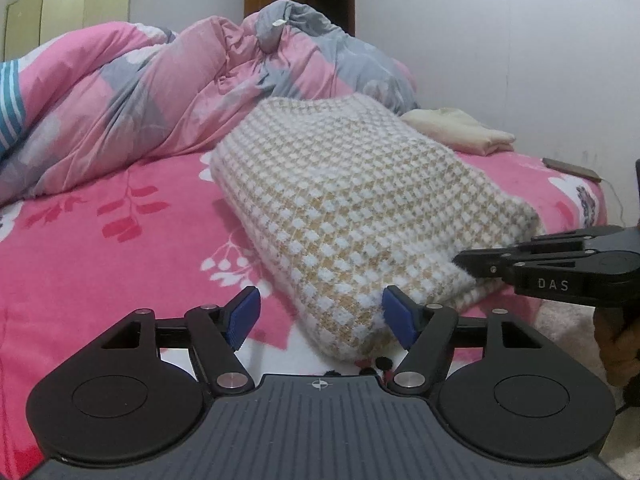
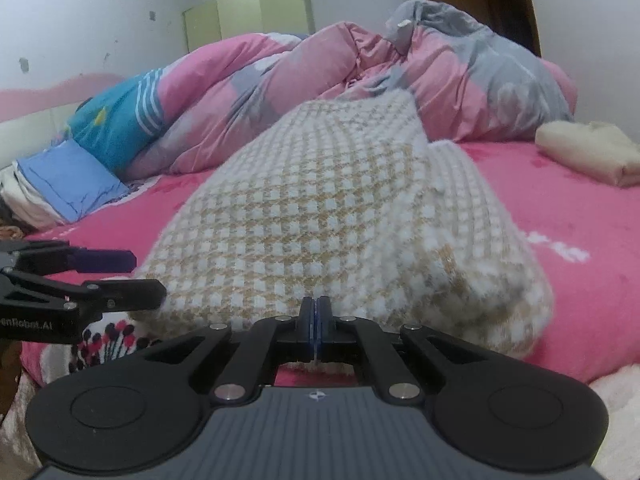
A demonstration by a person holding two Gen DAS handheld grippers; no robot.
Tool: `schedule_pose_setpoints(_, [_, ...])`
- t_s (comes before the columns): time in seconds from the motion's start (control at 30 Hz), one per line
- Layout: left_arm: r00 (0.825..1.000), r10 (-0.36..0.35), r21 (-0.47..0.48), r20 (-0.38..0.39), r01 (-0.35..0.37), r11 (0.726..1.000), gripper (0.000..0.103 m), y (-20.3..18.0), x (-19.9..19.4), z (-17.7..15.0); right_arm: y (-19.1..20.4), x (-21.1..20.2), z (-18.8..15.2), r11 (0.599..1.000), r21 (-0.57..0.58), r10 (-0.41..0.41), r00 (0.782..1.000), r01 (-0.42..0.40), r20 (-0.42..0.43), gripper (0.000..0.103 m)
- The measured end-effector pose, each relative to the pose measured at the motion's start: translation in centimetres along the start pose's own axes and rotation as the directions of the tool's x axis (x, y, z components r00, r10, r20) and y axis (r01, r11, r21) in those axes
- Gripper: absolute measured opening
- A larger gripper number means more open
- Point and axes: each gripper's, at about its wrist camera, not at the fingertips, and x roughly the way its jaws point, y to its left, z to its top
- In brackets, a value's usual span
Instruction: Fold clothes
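Beige-and-white checked knit garment (image 1: 352, 208) lies folded into a thick, fuzzy bundle on the pink floral bedsheet (image 1: 100, 248), near the bed's front edge. Your left gripper (image 1: 320, 316) is spread wide beside its corner. Your right gripper (image 2: 316, 328) is pressed together, pinching its near hem.

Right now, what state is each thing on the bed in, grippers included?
Left hand-held gripper: open, holding nothing.
Right hand-held gripper: shut on the checked knit garment's near edge.
Checked knit garment: folded, lying on the bed.
Cream garment: folded.
Pink quilt: crumpled in a heap.
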Motion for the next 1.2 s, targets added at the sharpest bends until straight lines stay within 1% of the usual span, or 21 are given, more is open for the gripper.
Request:
schedule_pose_setpoints(0.1, [1.0,-0.01,-0.007,-0.001,0.01,1.0,0.068,0.3,-0.5,0.6,-1.8,-1.5,0.3,0.993,0.112,0.026,0.999,-0.028,0.027,0.0])
schedule_pose_setpoints(0.2, [1.0,-0.02,0.005,0.024,0.019,1.0,0.068,0.2,-1.1,1.8,-3.7,-3.1,0.6,0.973,0.222,0.048,0.997,-0.059,0.056,0.001])
schedule_pose_setpoints(0.23, [0.999,-0.024,0.01,0.035,0.023,1.0,0.068,0.2,-1.3,2.2,-4.3,-3.6,0.7,0.964,0.258,0.054,0.996,-0.07,0.066,0.003])
schedule_pose_setpoints(0.27, [0.998,-0.031,0.013,0.048,0.03,0.999,0.068,0.1,-1.4,2.7,-4.9,-4.1,0.8,0.953,0.293,0.061,0.995,-0.081,0.077,0.007])
schedule_pose_setpoints(0.3, [0.997,-0.039,0.016,0.06,0.038,0.999,0.068,0.0,-1.2,3.2,-5.8,-4.6,0.7,0.942,0.326,0.055,0.995,-0.08,0.085,0.008])
schedule_pose_setpoints(0.47, [0.99,-0.082,0.044,0.115,0.077,0.996,0.068,-0.9,0.9,5.9,-8.7,-5.9,0.6,0.9,0.422,0.068,0.992,-0.109,0.111,0.008])
schedule_pose_setpoints(0.5, [0.989,-0.089,0.053,0.122,0.084,0.995,0.068,-1.2,1.4,6.3,-9.1,-6.3,0.6,0.897,0.431,0.055,0.991,-0.103,0.122,0.01])
schedule_pose_setpoints(0.53, [0.987,-0.097,0.065,0.129,0.089,0.994,0.068,-1.5,1.9,6.7,-9.4,-6.4,0.7,0.896,0.435,0.04,0.991,-0.092,0.128,0.018])
schedule_pose_setpoints(0.57, [0.985,-0.105,0.077,0.137,0.095,0.992,0.068,-1.8,2.3,7.0,-9.8,-6.7,0.7,0.896,0.437,0.023,0.991,-0.08,0.132,0.029])
schedule_pose_setpoints(0.6, [0.983,-0.113,0.091,0.142,0.1,0.991,0.068,-2.2,2.8,7.3,-10.3,-6.7,0.8,0.893,0.445,0.014,0.991,-0.073,0.135,0.031])
schedule_pose_setpoints(0.73, [0.981,-0.135,0.143,0.142,0.115,0.983,0.068,-3.6,4.9,7.7,-12.5,-5.5,1.6,0.887,0.457,0.009,0.993,-0.062,0.117,0.031])
schedule_pose_setpoints(0.83, [0.98,-0.144,0.173,0.139,0.119,0.978,0.068,-4.4,5.9,7.6,-13.3,-3.6,2.7,0.897,0.43,0.071,0.993,-0.105,0.093,0.031])
schedule_pose_setpoints(0.87, [0.98,-0.147,0.177,0.136,0.122,0.977,0.068,-4.6,6.2,7.5,-13.4,-2.7,3.1,0.907,0.406,0.09,0.994,-0.11,0.068,0.031])
schedule_pose_setpoints(1.0, [0.981,-0.16,0.173,0.113,0.14,0.975,0.068,-5.2,7.4,7.2,-13.7,0.0,3.8,0.915,0.384,0.134,0.991,-0.12,-0.01,0.029])
schedule_pose_setpoints(1.03, [0.981,-0.164,0.174,0.107,0.144,0.974,0.068,-5.3,7.6,7.1,-13.6,0.4,3.9,0.918,0.376,0.146,0.989,-0.128,-0.019,0.025])
schedule_pose_setpoints(1.07, [0.98,-0.168,0.175,0.102,0.149,0.973,0.068,-5.4,7.8,7.0,-13.5,0.6,3.9,0.924,0.354,0.159,0.987,-0.143,-0.017,0.014])
schedule_pose_setpoints(1.1, [0.98,-0.175,0.179,0.098,0.155,0.971,0.068,-5.6,7.9,7.0,-13.4,0.4,3.9,0.929,0.336,0.168,0.986,-0.157,-0.004,0.01])
schedule_pose_setpoints(1.13, [0.978,-0.184,0.188,0.097,0.163,0.969,0.068,-5.8,8.0,7.0,-13.3,-0.2,3.9,0.93,0.326,0.174,0.985,-0.172,0.024,0.004])
schedule_pose_setpoints(1.17, [0.977,-0.192,0.194,0.097,0.171,0.966,0.068,-6.0,8.0,7.0,-13.2,-0.8,4.0,0.931,0.315,0.179,0.983,-0.186,0.051,0.004])
schedule_pose_setpoints(1.2, [0.975,-0.201,0.197,0.096,0.179,0.964,0.068,-6.2,8.0,6.9,-13.2,-1.2,3.9,0.935,0.311,0.161,0.985,-0.17,0.054,0.003])
